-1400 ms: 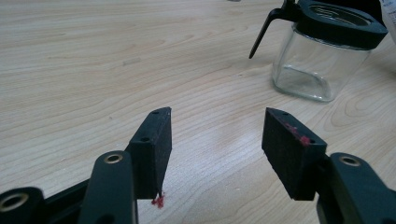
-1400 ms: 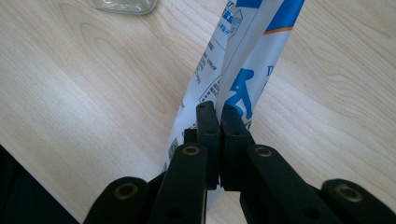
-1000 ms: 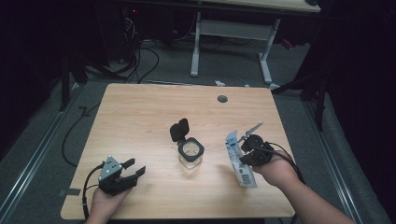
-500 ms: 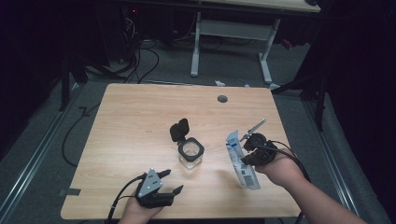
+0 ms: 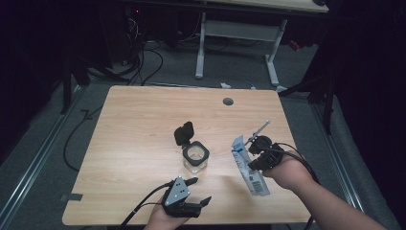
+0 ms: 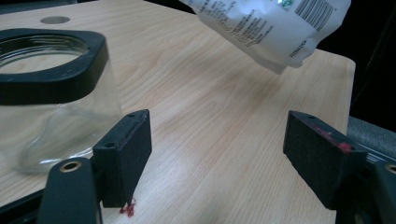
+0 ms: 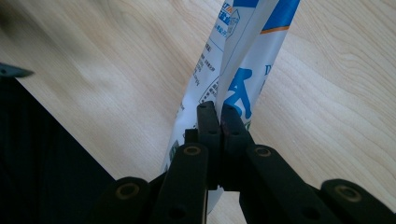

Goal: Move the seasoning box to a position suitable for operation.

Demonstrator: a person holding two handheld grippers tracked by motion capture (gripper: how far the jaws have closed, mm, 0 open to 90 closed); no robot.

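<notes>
A clear glass jar with a black square rim stands mid-table, its black lid flipped up behind it. My left gripper sits near the table's front edge, just in front of the jar. Its jaws have just been opening and stand wide, with only bare table between them. In the left gripper view the jar is close at the left, beside the left gripper. My right gripper is shut on a white and blue pouch that hangs tilted right of the jar. The right gripper view shows the right gripper pinching the pouch.
A round cable hole sits near the far edge of the wooden table. Beyond the table stand a white desk frame and cables on the grey floor. Dark surroundings lie at both sides.
My left gripper has slid right along the front edge, from the front left corner to just before the jar, and its jaws have spread wider. The right gripper and pouch stayed put.
</notes>
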